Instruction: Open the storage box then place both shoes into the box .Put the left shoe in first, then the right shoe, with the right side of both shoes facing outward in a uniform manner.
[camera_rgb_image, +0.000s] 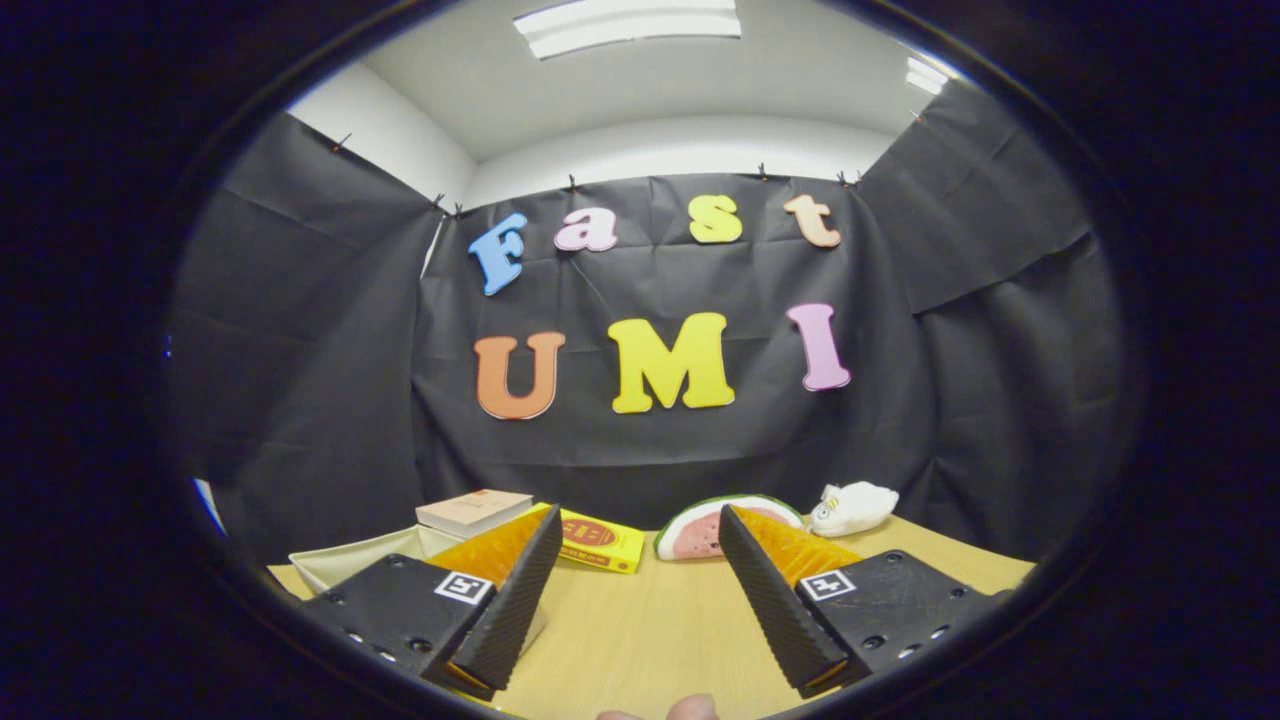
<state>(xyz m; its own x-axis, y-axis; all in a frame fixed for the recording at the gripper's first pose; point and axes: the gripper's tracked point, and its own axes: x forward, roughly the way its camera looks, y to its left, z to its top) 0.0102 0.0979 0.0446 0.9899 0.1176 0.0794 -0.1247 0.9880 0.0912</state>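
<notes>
Gripper view: the tongs (635, 590) are held wide apart above the wooden table (650, 640), with nothing between the fingers (520, 590). Beyond the left finger a cream, open-topped container (340, 565), possibly the storage box, is seen with a book (473, 510) at its far side and a yellow packet (597, 540) just beside it. Beyond the right finger a watermelon-slice toy (695, 530) and a white plush toy (852, 508) lie near the black wall.

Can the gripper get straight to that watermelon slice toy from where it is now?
Probably yes. The gripper is open with nothing between its fingers, and bare table runs ahead to the watermelon slice toy, just beyond the fingertips. The yellow box lies beside that path.
</notes>
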